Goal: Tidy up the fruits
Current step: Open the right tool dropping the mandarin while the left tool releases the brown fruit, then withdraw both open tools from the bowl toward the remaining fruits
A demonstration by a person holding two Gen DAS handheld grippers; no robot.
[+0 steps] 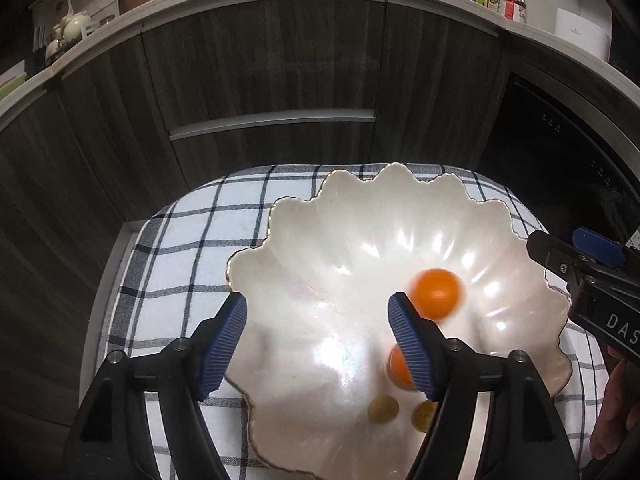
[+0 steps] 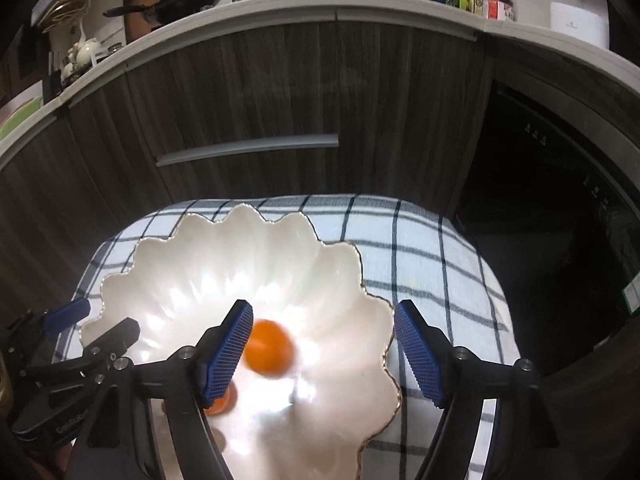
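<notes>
Scalloped white bowl (image 1: 360, 240) with a gilt rim on a checked cloth (image 1: 180, 248). Left gripper (image 1: 318, 344) and right gripper (image 2: 322, 350) hang over the bowl, jaws spread, nothing between the pads. Inside the bowl lie a blurred orange fruit (image 1: 436, 294), a second orange fruit (image 1: 398, 366) partly hidden, and two small brownish fruits (image 1: 383, 409).

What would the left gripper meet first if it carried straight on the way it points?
Probably the bare inside of the white scalloped bowl: the open left gripper aims there, with the blurred orange fruit just right of its line. Depth is unclear.
</notes>
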